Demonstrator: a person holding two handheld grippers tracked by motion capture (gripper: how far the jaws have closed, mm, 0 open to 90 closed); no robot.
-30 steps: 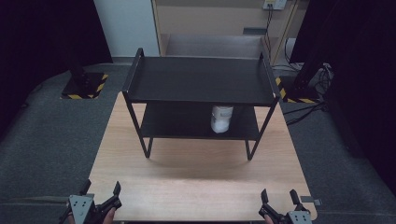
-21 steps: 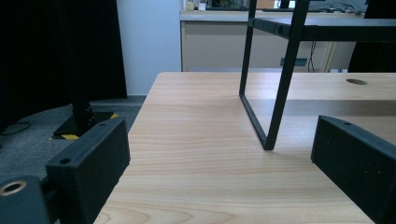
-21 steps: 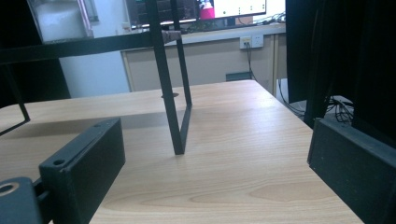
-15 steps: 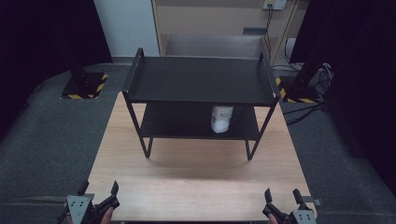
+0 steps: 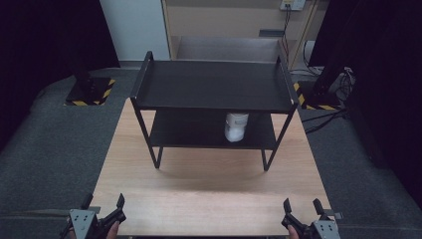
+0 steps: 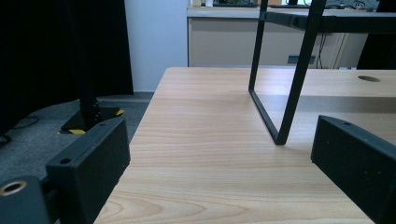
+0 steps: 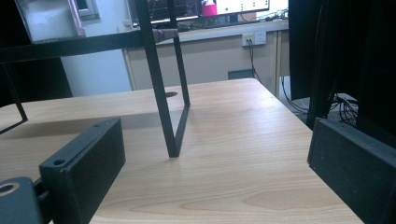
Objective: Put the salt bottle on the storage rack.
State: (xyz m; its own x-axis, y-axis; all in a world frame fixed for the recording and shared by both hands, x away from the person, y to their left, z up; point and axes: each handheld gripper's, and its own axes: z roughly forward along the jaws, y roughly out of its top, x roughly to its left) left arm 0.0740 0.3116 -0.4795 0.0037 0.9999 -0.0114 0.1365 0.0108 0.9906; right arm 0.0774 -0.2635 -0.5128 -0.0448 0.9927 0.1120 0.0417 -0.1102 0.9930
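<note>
Worktop [image 5: 209, 194] of pale wood lies under us, with grey carpet [image 5: 54, 149] around it. On it stands a black rack [image 5: 214, 84] with two shelves. On the lower shelf, toward the right, sits a white jar [image 5: 236, 126]. It is well apart from both our tools. Our left tool [image 5: 103, 205] and our right tool [image 5: 302, 207] hang at the near edge, each with its jaws spread wide and holding nothing.
</note>
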